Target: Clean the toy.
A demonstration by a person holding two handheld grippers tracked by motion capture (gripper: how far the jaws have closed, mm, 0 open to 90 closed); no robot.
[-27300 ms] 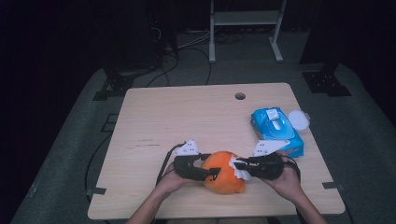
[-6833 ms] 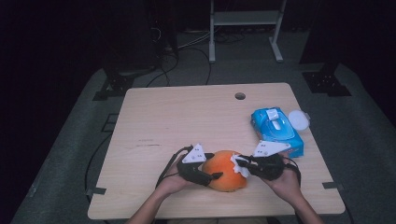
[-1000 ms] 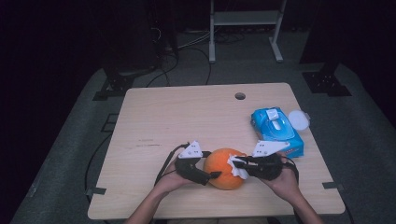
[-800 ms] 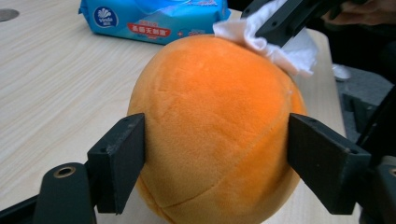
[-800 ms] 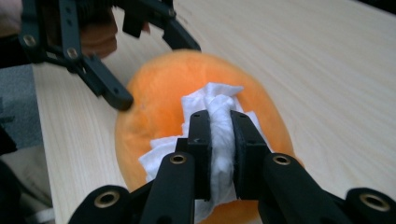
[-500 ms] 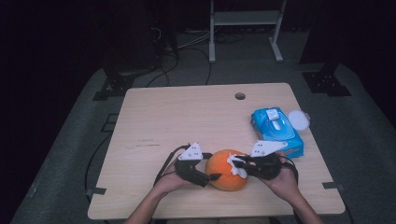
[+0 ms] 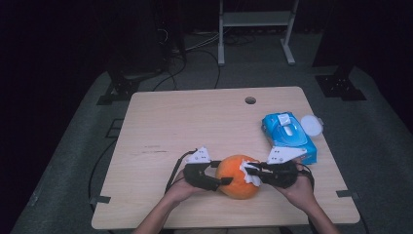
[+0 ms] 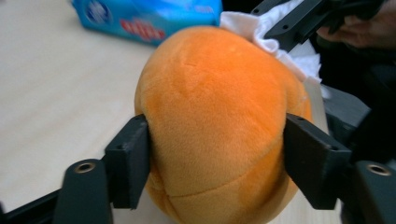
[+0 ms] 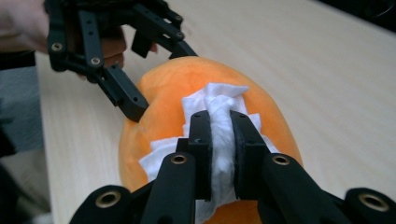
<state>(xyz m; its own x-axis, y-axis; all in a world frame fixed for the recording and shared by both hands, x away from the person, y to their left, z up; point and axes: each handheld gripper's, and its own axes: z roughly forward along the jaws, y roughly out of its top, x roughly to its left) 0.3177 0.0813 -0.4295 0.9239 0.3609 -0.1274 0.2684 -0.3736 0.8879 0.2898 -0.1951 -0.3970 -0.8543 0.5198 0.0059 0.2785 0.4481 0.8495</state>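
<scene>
Plush ball (image 7: 237, 176) on table (image 7: 195, 122), near front edge, centre-right. Left gripper (image 7: 219, 181) at ball's left, jaws astride it, pads against both sides. Right gripper (image 7: 254, 171) at ball's right, wipe (image 7: 250, 173) between jaws, lying on ball's upper right. Wipes pack (image 7: 288, 136) behind right gripper, near right edge. Round lid (image 7: 311, 126) just right of pack. Hole (image 7: 250, 100) near far edge.

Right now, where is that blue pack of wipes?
In the high view the blue wipes pack lies at the table's right edge, beside a white round lid and just beyond the right gripper.
</scene>
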